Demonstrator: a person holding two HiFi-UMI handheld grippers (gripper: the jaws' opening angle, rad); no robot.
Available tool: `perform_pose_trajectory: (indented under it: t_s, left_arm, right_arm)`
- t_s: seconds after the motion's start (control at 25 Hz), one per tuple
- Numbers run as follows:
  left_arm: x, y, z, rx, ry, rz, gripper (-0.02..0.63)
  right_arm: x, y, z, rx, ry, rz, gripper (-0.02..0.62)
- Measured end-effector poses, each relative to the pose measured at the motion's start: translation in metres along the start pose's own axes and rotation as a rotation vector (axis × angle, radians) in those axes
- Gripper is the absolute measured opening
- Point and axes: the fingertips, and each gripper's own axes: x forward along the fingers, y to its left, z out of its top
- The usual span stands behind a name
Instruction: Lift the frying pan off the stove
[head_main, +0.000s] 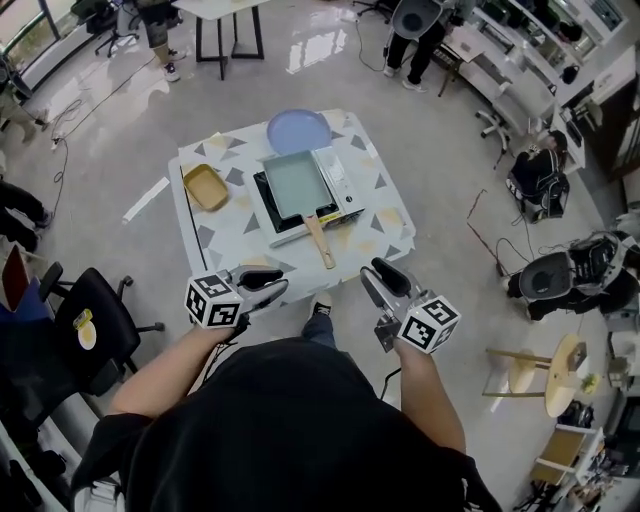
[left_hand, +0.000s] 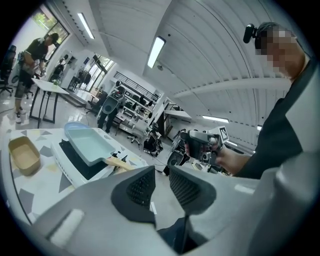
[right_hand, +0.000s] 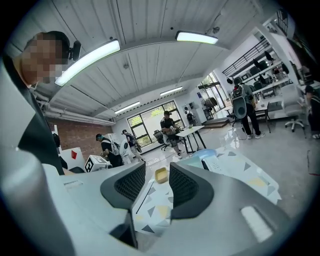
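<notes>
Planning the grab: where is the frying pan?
Head view: the frying pan sits on the stove at table centre, blue plate beyond, tan dish left of it.

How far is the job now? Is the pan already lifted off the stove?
Nothing is done yet: the frying pan sits on the stove. In hand: nothing; the left tool and the right tool hover open, short of the table. Left: grip the wooden handle and lift.

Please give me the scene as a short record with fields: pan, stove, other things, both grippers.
pan: frying pan sits on the stove, wooden handle toward the person
table: blue plate behind the stove, tan dish to its left
left gripper: jaws apart, empty, short of the table
right gripper: jaws apart, empty, short of the table
</notes>
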Motion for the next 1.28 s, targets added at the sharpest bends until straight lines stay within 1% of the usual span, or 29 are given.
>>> perform_pose_trajectory:
  t_s: [0.2, 0.4, 0.56, 0.72, 0.96, 1.28]
  left_arm:
    - [0.014, 0.014, 0.004, -0.013, 0.009, 0.015, 0.095]
    - [0.033, 0.031, 0.006, -0.071, 0.008, 0.038, 0.108]
    - [0.051, 0.042, 0.0, -0.108, 0.04, 0.04, 0.123]
    - [0.066, 0.053, -0.005, -0.153, 0.05, 0.048, 0.134]
    - [0.084, 0.07, -0.012, -0.216, 0.039, 0.074, 0.141]
    - [0.104, 0.091, -0.027, -0.306, 0.021, 0.104, 0.157]
  right_arm:
    - [0.026, -0.024, 0.001, 0.006, 0.033, 0.035, 0.18]
    - [0.05, -0.051, -0.005, 0.027, 0.092, 0.073, 0.181]
    - [0.069, -0.069, -0.012, 0.041, 0.144, 0.111, 0.181]
    - [0.087, -0.087, -0.018, 0.057, 0.193, 0.137, 0.181]
    - [0.11, -0.109, -0.037, 0.086, 0.277, 0.177, 0.183]
    - [0.14, -0.125, -0.065, 0.114, 0.383, 0.245, 0.197]
